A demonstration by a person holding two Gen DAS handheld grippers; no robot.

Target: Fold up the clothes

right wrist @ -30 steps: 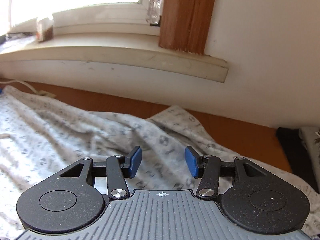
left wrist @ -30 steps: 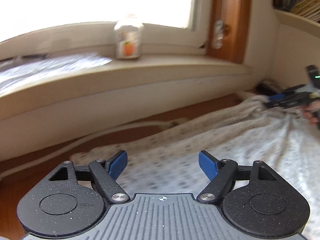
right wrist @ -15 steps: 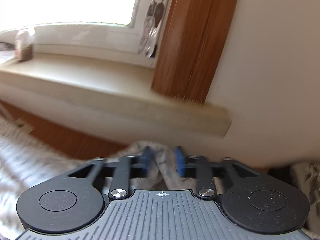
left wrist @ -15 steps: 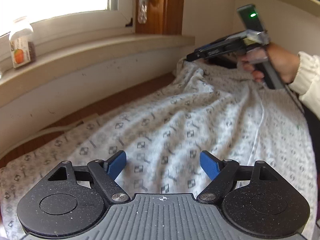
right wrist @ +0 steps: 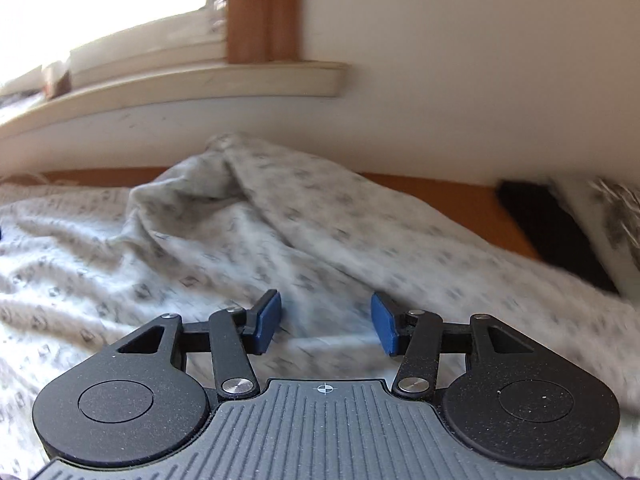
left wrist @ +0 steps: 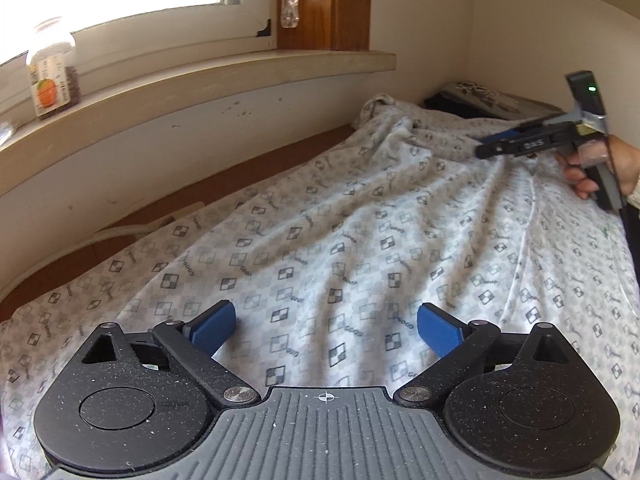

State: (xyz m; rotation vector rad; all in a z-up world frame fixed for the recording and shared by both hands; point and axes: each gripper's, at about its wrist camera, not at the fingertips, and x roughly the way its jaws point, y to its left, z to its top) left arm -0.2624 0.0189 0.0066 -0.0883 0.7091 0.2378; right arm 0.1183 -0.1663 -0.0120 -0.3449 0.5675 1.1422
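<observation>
A white garment (left wrist: 360, 220) printed with small grey squares lies spread and wrinkled over the brown table. My left gripper (left wrist: 326, 330) hovers low over its near part, jaws opening wide, with the cloth below the blue pads and nothing pinched. In the left wrist view my right gripper (left wrist: 486, 150) hangs over the far right part, held by a person's hand (left wrist: 592, 168). In its own view the right gripper (right wrist: 326, 322) stands open above the garment (right wrist: 280, 220), whose far corner is bunched up by the wall.
A windowsill (left wrist: 200, 80) with a jar (left wrist: 52, 72) runs along the wall behind the table. A white cable (left wrist: 120, 232) lies on the bare wood at the left. A dark flat object (right wrist: 552, 232) and a patterned item sit at the far right corner.
The left view swung from the sill to the garment, and its jaws spread wider. The right gripper, pads narrowed around the far corner half a second ago, has drawn back with pads apart.
</observation>
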